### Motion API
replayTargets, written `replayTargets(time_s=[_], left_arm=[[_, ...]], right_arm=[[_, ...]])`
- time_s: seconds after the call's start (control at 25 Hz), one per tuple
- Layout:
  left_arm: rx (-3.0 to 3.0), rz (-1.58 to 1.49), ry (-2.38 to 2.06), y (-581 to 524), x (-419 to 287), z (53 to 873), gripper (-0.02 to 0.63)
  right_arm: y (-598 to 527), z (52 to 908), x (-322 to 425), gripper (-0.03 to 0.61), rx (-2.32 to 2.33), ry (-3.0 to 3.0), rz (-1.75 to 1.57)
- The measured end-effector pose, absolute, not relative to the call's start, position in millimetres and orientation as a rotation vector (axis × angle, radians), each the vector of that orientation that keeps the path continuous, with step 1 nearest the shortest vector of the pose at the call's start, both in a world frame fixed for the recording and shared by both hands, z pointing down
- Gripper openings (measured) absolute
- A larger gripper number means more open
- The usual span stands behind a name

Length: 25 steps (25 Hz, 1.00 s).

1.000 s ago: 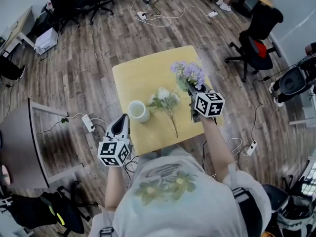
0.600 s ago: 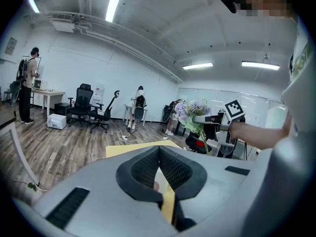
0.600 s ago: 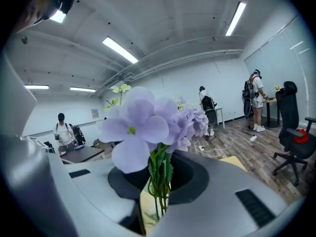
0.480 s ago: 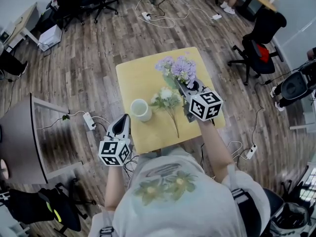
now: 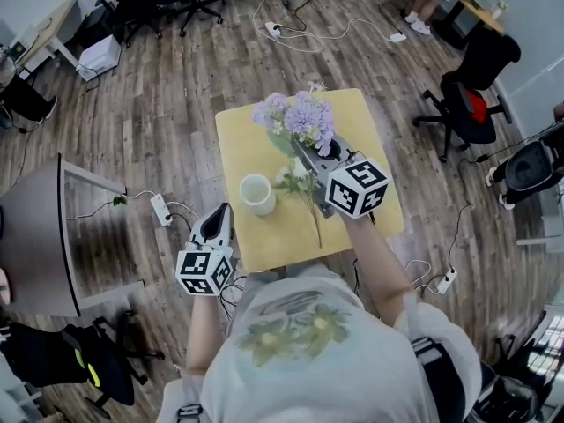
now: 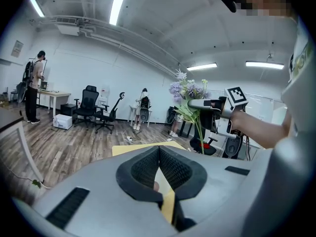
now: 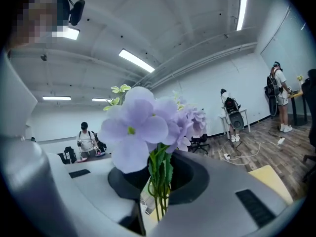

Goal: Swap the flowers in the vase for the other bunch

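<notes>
R gripper [image 5: 308,152] jaws pinched on purple bunch [image 5: 295,117] stems, held above table [image 5: 247,126], prob. headed for empty vase [image 5: 257,194]; white bunch [image 5: 287,176] lies beside it. L gripper [image 5: 218,218] jaws closed, empty, idle

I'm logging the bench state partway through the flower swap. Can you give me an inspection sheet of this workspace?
Surface: square yellow table on a wood floor.
Job's things: white vase upright, no flowers in it; white bunch lying beside it; purple bunch held above the table.
Clutter: nothing seen.
Grippers: right gripper shut on the purple bunch's stems; left gripper shut, empty, off the table's near edge.
Cables: power strips and loose leads on the floor.
Surroundings: office chairs; people standing.
</notes>
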<state>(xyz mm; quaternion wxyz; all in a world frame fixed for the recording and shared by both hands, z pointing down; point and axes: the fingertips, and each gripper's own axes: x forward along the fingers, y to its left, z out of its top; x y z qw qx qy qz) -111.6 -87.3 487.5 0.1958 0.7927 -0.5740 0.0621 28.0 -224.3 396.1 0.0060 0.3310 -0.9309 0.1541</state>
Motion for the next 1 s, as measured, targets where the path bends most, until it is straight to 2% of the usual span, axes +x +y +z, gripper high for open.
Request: replayTargets(time_s=[1.0], left_arm=[[2.141,0.136,-1.701,-66.7,-149.0,486.5,0.018]], right_arm=[[-188.5,310.7,-85.1,0.081,0.672,-3.180,0.397]])
